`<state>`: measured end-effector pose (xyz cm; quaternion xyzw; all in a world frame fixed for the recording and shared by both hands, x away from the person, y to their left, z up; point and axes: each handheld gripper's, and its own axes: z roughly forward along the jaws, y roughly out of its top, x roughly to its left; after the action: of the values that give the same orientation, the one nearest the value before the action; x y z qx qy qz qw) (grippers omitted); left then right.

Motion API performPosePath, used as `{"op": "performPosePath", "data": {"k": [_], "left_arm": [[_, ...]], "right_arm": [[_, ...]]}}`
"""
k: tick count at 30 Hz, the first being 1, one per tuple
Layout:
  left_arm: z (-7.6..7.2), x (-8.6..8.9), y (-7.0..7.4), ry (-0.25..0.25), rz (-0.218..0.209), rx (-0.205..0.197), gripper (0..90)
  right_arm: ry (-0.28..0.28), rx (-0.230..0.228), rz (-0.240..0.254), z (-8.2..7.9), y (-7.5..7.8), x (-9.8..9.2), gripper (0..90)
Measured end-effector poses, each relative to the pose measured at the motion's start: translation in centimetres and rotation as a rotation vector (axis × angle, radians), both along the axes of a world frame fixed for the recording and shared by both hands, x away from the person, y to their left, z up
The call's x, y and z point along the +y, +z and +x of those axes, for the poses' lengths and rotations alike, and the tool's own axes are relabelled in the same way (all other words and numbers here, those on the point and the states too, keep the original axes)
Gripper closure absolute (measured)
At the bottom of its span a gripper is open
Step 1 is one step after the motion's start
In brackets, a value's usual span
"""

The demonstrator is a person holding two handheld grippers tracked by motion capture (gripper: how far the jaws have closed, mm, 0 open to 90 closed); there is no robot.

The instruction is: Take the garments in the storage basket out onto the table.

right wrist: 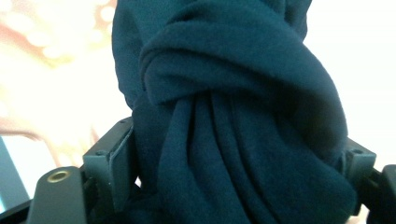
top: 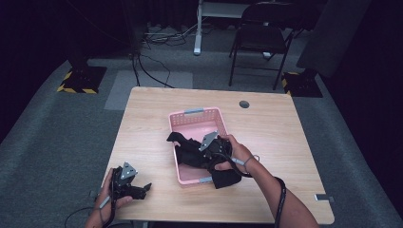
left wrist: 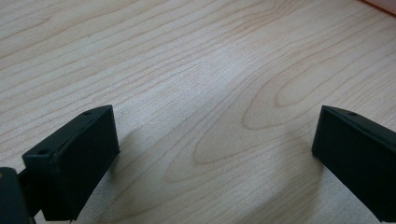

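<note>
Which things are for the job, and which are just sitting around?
For the job:
dark cloth, bunched between the right gripper's jaws
pink basket under it
table

Just there:
left gripper, open over bare wood
folding chair
floor cables

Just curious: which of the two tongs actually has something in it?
The right tongs, over the pink basket, are clamped on a bunched dark cloth. The left tongs stand open above bare table.

High cam overhead; gripper cams close on table (top: 266, 123), cloth (right wrist: 224, 116)
</note>
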<state>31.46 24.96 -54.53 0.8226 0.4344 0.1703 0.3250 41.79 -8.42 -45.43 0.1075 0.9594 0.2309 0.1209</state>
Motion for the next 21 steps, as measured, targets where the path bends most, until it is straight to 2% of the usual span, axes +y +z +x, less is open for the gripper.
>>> {"op": "performPosePath", "data": {"k": [10,21], "left_arm": [[0.0,0.0,0.0,0.000,0.000,0.000,0.1],[0.0,0.0,0.0,0.001,-0.001,0.000,0.1]], "right_arm": [[-0.027,-0.039,0.072,-0.5,2.2,-1.6,20.1],[-0.042,-0.074,0.114,-1.0,4.4,-2.4,20.0]]}}
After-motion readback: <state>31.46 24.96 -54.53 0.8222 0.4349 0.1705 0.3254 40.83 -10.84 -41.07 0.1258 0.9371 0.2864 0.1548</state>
